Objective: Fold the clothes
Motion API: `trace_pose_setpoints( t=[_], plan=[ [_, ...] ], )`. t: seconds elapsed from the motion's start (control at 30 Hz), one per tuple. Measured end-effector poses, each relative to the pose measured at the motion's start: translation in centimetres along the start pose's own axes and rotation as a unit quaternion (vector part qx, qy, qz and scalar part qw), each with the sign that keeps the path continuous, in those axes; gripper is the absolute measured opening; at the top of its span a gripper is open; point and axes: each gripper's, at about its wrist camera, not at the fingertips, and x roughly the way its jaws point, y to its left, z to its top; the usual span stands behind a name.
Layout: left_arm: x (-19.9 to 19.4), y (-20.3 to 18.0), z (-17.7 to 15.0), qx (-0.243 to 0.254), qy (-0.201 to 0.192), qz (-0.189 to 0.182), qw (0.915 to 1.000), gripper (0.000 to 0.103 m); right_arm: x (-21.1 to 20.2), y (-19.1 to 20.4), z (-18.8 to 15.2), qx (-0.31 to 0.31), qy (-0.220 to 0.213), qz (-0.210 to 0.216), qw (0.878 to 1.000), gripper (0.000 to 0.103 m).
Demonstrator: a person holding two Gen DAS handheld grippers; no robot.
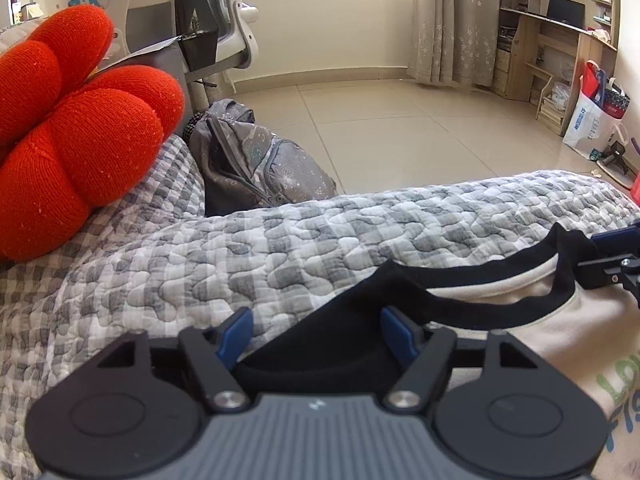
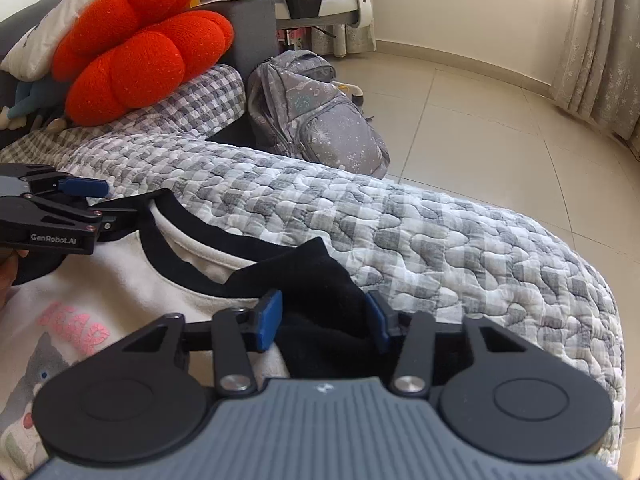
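A cream sweatshirt (image 1: 560, 332) with black collar and black shoulders lies on the quilted bed; it also shows in the right wrist view (image 2: 120, 284), with a pink and grey print. My left gripper (image 1: 316, 330) is open, its blue pads either side of the black left shoulder fabric (image 1: 332, 336). My right gripper (image 2: 324, 314) is open around the black right shoulder fabric (image 2: 320, 276). Each gripper shows in the other's view: the right one (image 1: 616, 260) by the collar, the left one (image 2: 60, 208) at the collar's far end.
A grey checked quilt (image 1: 260, 248) covers the bed. A red knitted cushion (image 1: 72, 128) sits at the left. A grey backpack (image 2: 316, 116) stands on the tiled floor beside the bed. A desk (image 1: 560, 40) and bags stand at the far right.
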Motion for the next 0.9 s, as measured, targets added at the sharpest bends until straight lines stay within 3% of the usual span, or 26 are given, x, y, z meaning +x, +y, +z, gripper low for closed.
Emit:
trace_pose_setpoints(
  t=[0.03,0.07,0.1,0.23,0.33,0.5,0.6,0.73,0.9],
  plan=[
    [-0.3,-0.2,0.0,0.002,-0.005,-0.002,1.0,0.03,-0.2,0.4,-0.1,-0.013,-0.005,0.001,1.0,0.021],
    [-0.5,-0.3,0.1,0.005,-0.009,0.004,0.9999,0.014,-0.4,0.9,-0.2,-0.025,-0.01,0.0,1.0,0.017],
    [-0.8,-0.5,0.1,0.008,-0.013,0.01,0.9998,0.005,-0.5,1.4,-0.1,-0.033,-0.013,-0.013,0.999,0.011],
    [-1.9,-1.2,0.5,0.02,-0.03,0.034,0.9988,0.004,-1.4,2.8,0.5,-0.06,-0.045,-0.064,0.995,0.007],
    [-3.2,-0.3,1.6,0.007,-0.062,0.043,0.9971,0.004,-2.1,3.2,1.3,-0.071,-0.076,-0.094,0.99,0.006],
    [-3.4,0.8,4.0,-0.021,-0.074,0.069,0.9947,0.002,-1.8,3.8,2.6,-0.089,-0.1,-0.15,0.98,0.001],
    [-2.0,0.3,4.1,0.001,-0.065,0.103,0.9926,0.0,-0.6,3.6,2.9,-0.085,-0.09,-0.158,0.98,0.001],
    [-0.9,1.1,2.8,-0.029,-0.031,0.078,0.9961,0.002,1.2,2.8,2.1,-0.06,-0.063,-0.144,0.986,0.001],
    [-1.8,3.2,1.1,-0.049,-0.02,0.083,0.9951,0.008,0.6,1.9,1.0,-0.028,-0.057,-0.14,0.988,0.008]
  ],
)
